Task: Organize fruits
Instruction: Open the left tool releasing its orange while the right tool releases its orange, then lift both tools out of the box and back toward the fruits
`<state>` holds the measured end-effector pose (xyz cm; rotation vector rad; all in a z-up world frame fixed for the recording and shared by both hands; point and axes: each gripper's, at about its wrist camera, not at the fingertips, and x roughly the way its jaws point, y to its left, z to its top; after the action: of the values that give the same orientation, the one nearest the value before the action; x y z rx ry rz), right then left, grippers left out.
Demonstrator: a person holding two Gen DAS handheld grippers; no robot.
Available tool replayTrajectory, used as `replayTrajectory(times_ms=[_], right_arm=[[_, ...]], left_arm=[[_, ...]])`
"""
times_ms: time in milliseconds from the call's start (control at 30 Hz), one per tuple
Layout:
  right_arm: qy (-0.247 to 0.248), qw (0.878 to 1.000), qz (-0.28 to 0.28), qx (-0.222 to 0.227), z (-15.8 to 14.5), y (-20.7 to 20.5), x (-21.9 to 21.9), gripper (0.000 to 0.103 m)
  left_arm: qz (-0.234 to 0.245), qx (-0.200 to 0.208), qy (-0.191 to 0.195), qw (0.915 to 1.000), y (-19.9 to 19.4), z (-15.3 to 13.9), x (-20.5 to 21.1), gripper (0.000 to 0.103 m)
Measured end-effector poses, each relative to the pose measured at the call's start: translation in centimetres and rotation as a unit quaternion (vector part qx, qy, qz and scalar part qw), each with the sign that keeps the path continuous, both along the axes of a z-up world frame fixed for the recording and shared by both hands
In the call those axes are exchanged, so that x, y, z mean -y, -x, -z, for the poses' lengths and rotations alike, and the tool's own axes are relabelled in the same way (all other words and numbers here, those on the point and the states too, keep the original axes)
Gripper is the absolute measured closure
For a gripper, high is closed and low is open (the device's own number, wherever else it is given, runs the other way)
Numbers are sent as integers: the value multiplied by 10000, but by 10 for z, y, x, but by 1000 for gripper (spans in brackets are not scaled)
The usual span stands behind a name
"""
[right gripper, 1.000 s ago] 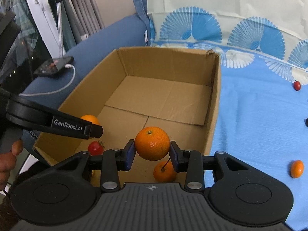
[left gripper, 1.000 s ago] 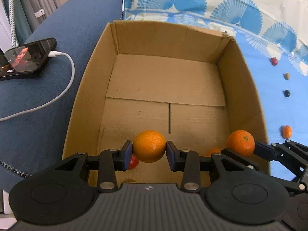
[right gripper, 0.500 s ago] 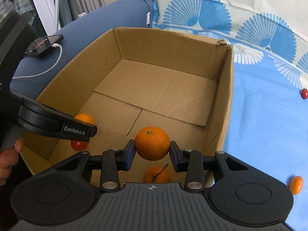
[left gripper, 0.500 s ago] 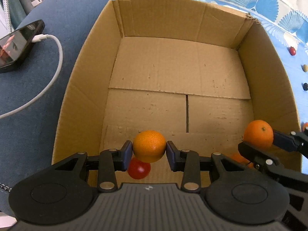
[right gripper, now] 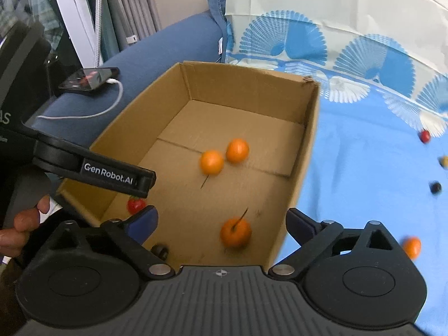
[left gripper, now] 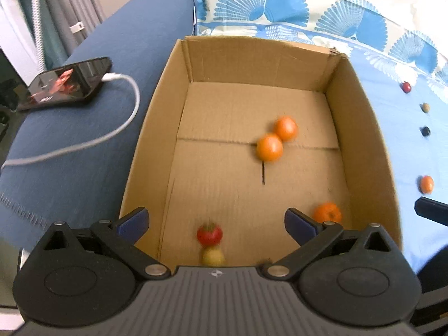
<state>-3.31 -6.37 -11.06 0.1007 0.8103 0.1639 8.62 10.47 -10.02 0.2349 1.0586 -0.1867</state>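
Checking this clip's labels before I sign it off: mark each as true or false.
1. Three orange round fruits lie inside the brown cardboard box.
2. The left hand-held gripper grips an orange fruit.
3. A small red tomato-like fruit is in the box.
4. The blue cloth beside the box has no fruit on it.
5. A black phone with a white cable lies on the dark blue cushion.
1. True: two touch mid-floor of the brown cardboard box, one lies near the right wall.
2. False: the left hand-held gripper is opening, nothing between its fingers.
3. True: the small red fruit lies at the near wall.
4. False: several small fruits lie on the blue cloth, including an orange one.
5. True: black phone, white cable, dark blue cushion.
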Motion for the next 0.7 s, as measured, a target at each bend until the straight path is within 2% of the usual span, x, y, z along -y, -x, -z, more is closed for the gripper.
replayTrajectory(times_ms=[233,500,700], right_arm=[[-64,9982,445,400,-27,66,-5,3],[-122,9918,757,1022,-54,124,-8,1],[-121,9874,758,1381,-67,156,-13,1]], left_arm=[[71,146,74,9998,64,-25,-12,0],[83,642,253,9976,127,-59,-23,0],[196,949,317,9948,163,-77,-23,0]])
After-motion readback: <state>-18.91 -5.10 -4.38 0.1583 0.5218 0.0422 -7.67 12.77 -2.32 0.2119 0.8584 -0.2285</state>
